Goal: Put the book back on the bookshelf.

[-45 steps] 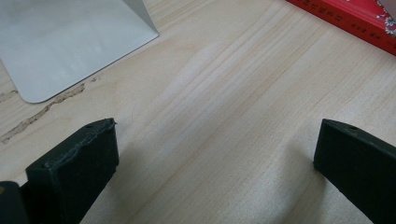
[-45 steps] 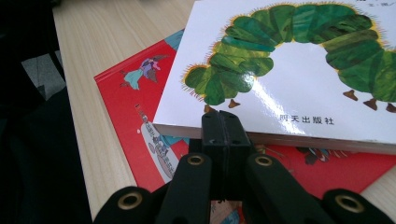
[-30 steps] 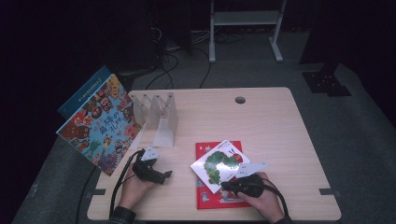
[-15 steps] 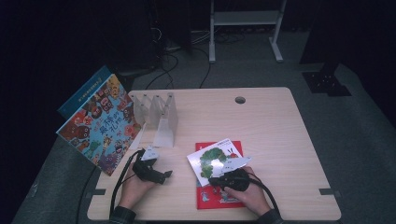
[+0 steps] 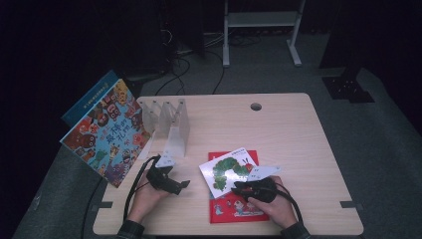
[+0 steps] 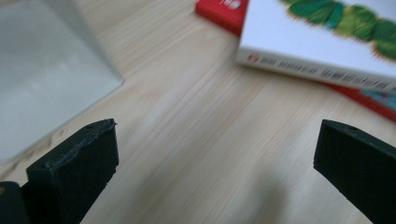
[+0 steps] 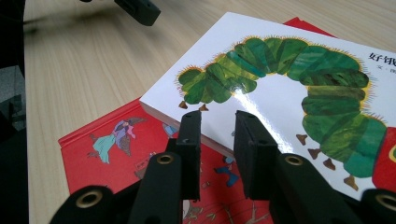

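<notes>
A white caterpillar book (image 5: pixel 229 167) lies askew on top of a red picture book (image 5: pixel 236 209) near the table's front edge. My right gripper (image 5: pixel 240 187) is at the white book's near edge. In the right gripper view the gripper (image 7: pixel 215 123) has just been opening. Its jaws stand a little apart, with the white book (image 7: pixel 289 84) and its edge showing through the gap and nothing pressed. My left gripper (image 5: pixel 181 185) is wide open over bare wood (image 6: pixel 215 154), left of the books, holding nothing. The white book (image 6: pixel 327 42) lies ahead of it.
A clear divider rack (image 5: pixel 171 122) stands at the table's back left, and its base plate (image 6: pixel 42 79) is close to my left gripper. A large colourful book (image 5: pixel 107 132) leans over the table's left edge. A cable hole (image 5: pixel 256 106) sits at the back.
The right gripper has slid left, and the white book has shifted left on the red one. The left gripper has moved a little to the right.
</notes>
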Demonstrator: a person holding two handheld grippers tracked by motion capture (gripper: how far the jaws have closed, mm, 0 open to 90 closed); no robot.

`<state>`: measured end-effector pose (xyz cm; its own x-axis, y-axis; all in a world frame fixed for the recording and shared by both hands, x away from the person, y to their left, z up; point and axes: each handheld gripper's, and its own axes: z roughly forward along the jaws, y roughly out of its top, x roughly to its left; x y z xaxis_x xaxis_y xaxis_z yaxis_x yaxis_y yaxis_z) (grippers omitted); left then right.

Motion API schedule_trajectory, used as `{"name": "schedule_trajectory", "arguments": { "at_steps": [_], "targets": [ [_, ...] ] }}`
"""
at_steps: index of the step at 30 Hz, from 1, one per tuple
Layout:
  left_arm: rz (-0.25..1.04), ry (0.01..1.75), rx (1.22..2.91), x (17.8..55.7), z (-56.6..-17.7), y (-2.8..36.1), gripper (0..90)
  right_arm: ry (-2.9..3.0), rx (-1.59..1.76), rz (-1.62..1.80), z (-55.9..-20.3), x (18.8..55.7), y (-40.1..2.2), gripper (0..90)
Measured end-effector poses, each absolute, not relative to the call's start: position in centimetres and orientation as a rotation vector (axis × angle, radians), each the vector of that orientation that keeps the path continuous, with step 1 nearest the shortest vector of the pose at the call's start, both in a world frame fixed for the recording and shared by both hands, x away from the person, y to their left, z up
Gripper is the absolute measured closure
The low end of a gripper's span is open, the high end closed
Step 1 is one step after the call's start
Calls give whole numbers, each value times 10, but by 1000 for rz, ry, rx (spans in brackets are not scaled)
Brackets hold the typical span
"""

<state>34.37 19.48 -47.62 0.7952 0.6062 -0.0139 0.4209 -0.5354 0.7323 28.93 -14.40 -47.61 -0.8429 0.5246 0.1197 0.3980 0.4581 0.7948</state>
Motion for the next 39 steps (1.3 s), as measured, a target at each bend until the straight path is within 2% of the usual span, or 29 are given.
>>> {"name": "schedule_trajectory", "arguments": {
  "at_steps": [7, 11, 21, 39],
  "targets": [
    [251, 687, 2253, 355, -473, 160, 0, 2564, 815, 1278, -480, 285, -144, 823],
    [220, 655, 2261, 363, -471, 147, 0, 2577, 814, 1264, -484, 285, -142, 852],
    [146, 604, 2273, 376, -471, 122, 0, 2603, 793, 1239, -487, 283, -136, 862],
    [-53, 629, 2253, 383, -487, 116, 0, 2591, 774, 1216, -488, 281, -131, 874]
  ]
}}
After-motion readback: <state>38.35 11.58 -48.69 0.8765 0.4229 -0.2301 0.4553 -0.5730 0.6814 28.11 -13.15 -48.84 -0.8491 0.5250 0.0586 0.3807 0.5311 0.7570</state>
